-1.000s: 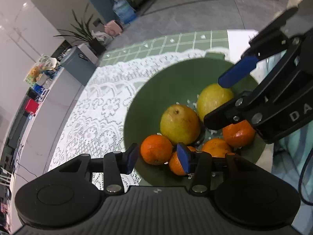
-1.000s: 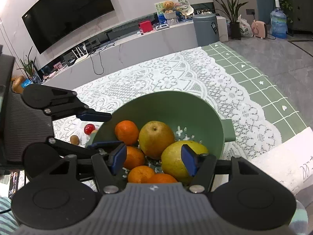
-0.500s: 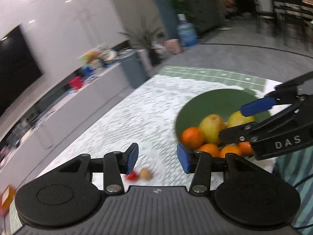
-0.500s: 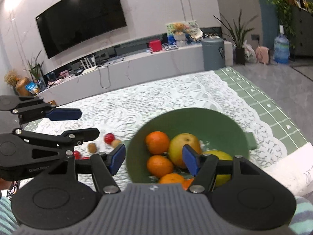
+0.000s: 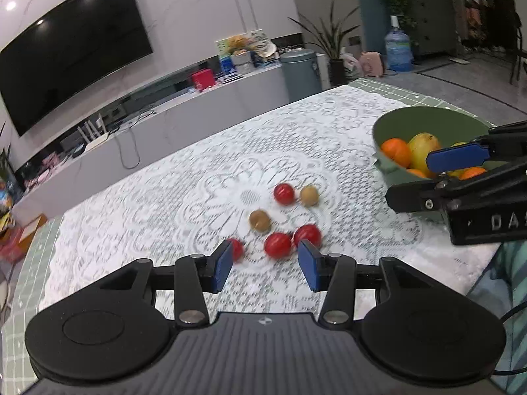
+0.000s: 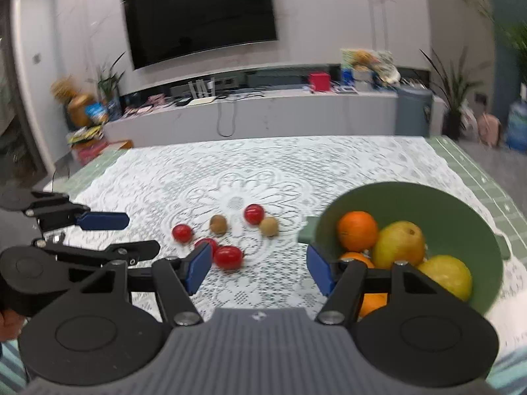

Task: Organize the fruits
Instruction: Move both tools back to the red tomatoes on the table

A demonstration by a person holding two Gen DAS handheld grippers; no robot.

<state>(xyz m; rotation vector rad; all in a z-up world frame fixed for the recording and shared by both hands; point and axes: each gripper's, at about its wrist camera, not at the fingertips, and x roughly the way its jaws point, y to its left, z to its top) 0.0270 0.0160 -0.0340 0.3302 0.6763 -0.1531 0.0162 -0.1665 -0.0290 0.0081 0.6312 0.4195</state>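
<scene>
On the lace cloth (image 6: 296,164) lie four red fruits (image 6: 254,214) and two brown ones (image 6: 218,224) – beside the green bowl (image 6: 461,204) holding three oranges (image 6: 357,230) and two yellow pears (image 6: 398,243). Left gripper (image 5: 263,263) gapes empty; right gripper (image 6: 258,268), marked "DA" – closing, empty.

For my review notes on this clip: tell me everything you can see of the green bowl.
The green bowl is a deep, round, matte vessel, plastic by its look, with a small flat tab handle on the rim at each side. It stands upright on the white lace tablecloth, right of the scattered small fruits. Inside lie oranges and two larger yellow-green fruits, piled against each other. No gripper touches it; the right gripper's fingers only overlap it in the right wrist view.
</scene>
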